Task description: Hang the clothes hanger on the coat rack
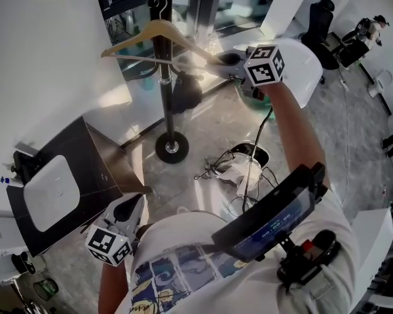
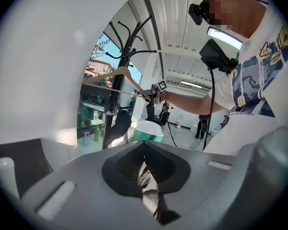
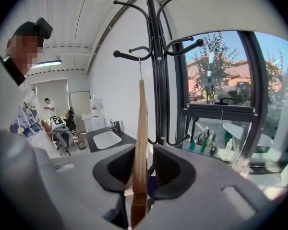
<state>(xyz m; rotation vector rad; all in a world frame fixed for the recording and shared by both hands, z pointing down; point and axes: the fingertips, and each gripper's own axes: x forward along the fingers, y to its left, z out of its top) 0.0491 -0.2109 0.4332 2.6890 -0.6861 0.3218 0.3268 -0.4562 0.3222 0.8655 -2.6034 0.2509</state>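
**Worn and carried kit, placed from my chest screen**

1. Chest screen: a dark flat slab with a blue-lit display.
2. Under it: a black mount with a red button, and a thin black cable hanging from it.
3. Behind it: my white short-sleeved T-shirt, printed with comic panels in blue and yellow.
4. Above it: my black head camera.
5. To its left: my left gripper, with a pale grey moulded shell and dark ribbed pads. Its left marker cube carries black-and-white squares.
6. Beyond it: my right gripper, with the same grey shell and dark pads. Its right marker cube carries the same squares.
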